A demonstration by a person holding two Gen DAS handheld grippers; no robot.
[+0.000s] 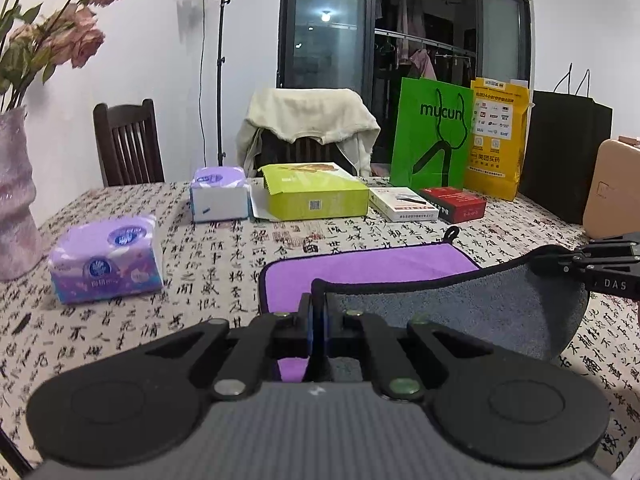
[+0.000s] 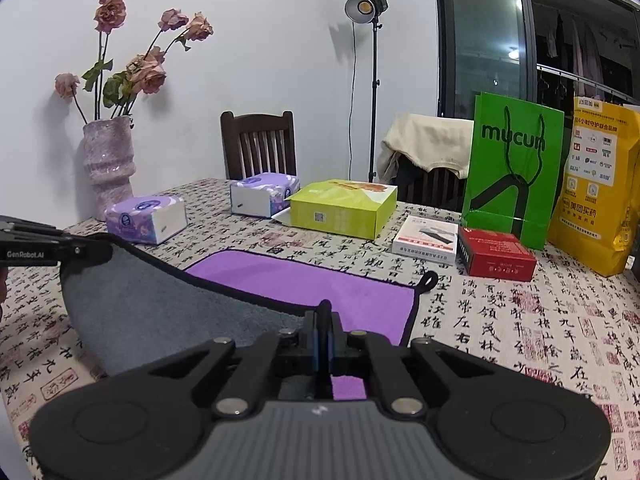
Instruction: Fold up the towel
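Two grippers — left gripper [image 1: 318,308], right gripper [image 2: 324,320] — clamp the near-edge corners of the towel [image 1: 360,268], lower centre; soft, limp cloth — best held by corners.

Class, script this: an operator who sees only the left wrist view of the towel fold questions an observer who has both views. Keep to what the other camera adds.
Operator: My view catches the right claw only at the frame edge. Is it gripping?
Observer: Yes. In its own view the right claw is shut on the black hem of the towel.
Operator: The lifted grey flap hides the towel's right side from me. How does it lie?
Observer: That right edge lies flat on the tablecloth, purple face up, with the hanging loop sticking out at the far corner.
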